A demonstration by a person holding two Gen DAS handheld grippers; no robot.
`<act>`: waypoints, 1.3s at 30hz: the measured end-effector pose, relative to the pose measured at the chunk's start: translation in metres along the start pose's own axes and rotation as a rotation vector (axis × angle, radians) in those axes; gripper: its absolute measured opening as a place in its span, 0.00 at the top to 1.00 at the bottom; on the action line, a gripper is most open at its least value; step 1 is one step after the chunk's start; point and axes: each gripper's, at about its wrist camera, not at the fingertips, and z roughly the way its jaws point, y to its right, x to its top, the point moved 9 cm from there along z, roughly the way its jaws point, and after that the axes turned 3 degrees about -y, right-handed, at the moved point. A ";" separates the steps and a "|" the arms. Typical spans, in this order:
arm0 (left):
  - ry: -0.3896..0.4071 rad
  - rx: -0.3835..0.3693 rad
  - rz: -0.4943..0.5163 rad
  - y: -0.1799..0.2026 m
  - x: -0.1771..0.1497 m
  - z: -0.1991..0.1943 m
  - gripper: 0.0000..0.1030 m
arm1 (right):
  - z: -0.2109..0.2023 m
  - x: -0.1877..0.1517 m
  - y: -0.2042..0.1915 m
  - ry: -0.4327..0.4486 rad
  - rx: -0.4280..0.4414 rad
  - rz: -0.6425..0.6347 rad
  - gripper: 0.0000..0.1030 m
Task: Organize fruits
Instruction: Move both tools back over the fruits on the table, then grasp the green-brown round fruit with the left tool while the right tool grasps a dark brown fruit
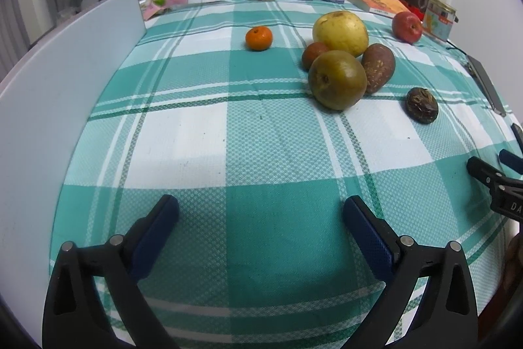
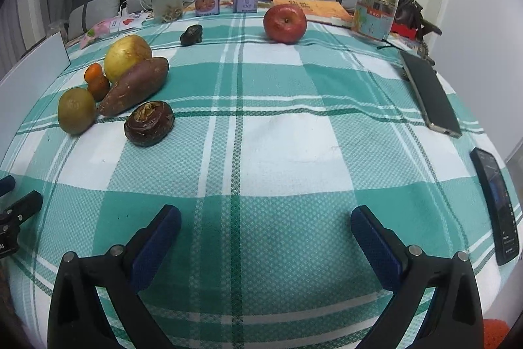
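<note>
Both claws, the left gripper (image 1: 261,211) and the right gripper (image 2: 266,221), hang released and empty over checked cloth (image 1: 261,152), seemingly ready to gather the fruit pile (image 1: 338,61) at upper right and the stray apple (image 2: 285,23).

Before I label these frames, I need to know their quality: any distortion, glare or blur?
Left wrist view: strong fisheye bend, the tablecloth bulges and dark corners vignette; fruit like the green pear is sharp. Right wrist view: same barrel warp, the phone curves at the edge; soft even light, faint shadows under the apple, no harsh glare.
</note>
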 end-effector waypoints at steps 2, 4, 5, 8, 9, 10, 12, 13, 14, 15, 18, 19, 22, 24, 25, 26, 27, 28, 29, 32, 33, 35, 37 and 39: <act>-0.002 -0.001 0.000 0.000 0.000 0.000 0.01 | 0.001 0.000 0.002 -0.005 0.022 0.020 0.00; -0.016 -0.008 0.005 0.001 0.000 0.000 0.02 | 0.002 0.000 0.000 -0.004 0.009 0.008 0.00; -0.031 -0.015 0.009 0.002 0.001 0.001 0.02 | 0.001 -0.001 0.000 -0.004 0.011 0.010 0.00; -0.051 -0.103 0.015 0.014 0.013 0.002 0.03 | 0.001 -0.001 -0.001 -0.004 0.012 0.011 0.00; -0.046 -0.144 0.023 0.021 0.021 0.003 0.03 | 0.001 -0.001 -0.001 -0.004 0.013 0.012 0.00; -0.043 -0.168 0.033 0.026 0.028 0.004 0.03 | 0.001 -0.001 -0.001 -0.004 0.013 0.011 0.00; -0.029 -0.202 0.053 0.038 0.049 0.009 0.04 | 0.001 -0.001 -0.001 -0.004 0.012 0.011 0.00; -0.018 -0.211 0.059 0.042 0.057 0.011 0.04 | 0.001 -0.001 -0.002 -0.004 0.012 0.011 0.00; -0.004 -0.229 0.070 0.048 0.068 0.013 0.04 | 0.001 -0.001 -0.001 -0.004 0.012 0.011 0.00; 0.006 -0.242 0.081 0.053 0.075 0.015 0.04 | 0.001 -0.001 -0.001 -0.004 0.012 0.011 0.00; 0.022 -0.263 0.118 0.064 0.092 0.021 0.04 | 0.001 -0.001 -0.002 -0.004 0.013 0.011 0.00; 0.023 -0.263 0.127 0.066 0.093 0.022 0.06 | 0.001 -0.001 -0.001 -0.004 0.012 0.011 0.00; 0.002 -0.268 0.152 0.069 0.092 0.028 0.38 | 0.001 -0.001 -0.002 -0.004 0.012 0.011 0.00; -0.038 -0.253 0.167 0.068 0.085 0.036 0.44 | 0.001 -0.001 -0.001 -0.004 0.012 0.011 0.00; -0.040 -0.255 0.163 0.067 0.082 0.037 0.51 | 0.001 -0.001 -0.002 -0.004 0.012 0.011 0.00; -0.037 -0.255 0.156 0.065 0.081 0.037 0.51 | 0.001 -0.001 -0.001 -0.004 0.012 0.011 0.00; -0.036 -0.260 0.147 0.063 0.081 0.036 0.51 | 0.001 -0.001 -0.002 -0.004 0.012 0.011 0.00; -0.040 -0.260 0.136 0.060 0.079 0.034 0.51 | 0.001 -0.001 -0.002 -0.004 0.012 0.011 0.00; -0.048 -0.252 0.124 0.056 0.076 0.032 0.51 | 0.001 -0.001 -0.001 -0.004 0.012 0.011 0.00; -0.083 -0.231 0.108 0.045 0.062 0.020 0.51 | 0.001 -0.001 -0.001 -0.004 0.012 0.011 0.00; -0.095 -0.223 0.107 0.041 0.056 0.016 0.51 | 0.001 -0.001 -0.001 -0.004 0.012 0.011 0.00; -0.119 -0.205 0.099 0.028 0.041 0.005 0.51 | 0.001 -0.001 -0.001 -0.004 0.012 0.011 0.00; -0.129 -0.203 0.072 0.014 0.025 -0.006 0.51 | 0.001 -0.001 -0.003 -0.004 0.011 0.011 0.00; -0.122 -0.200 0.054 0.001 0.010 -0.011 0.50 | 0.001 -0.001 -0.002 -0.004 0.012 0.011 0.00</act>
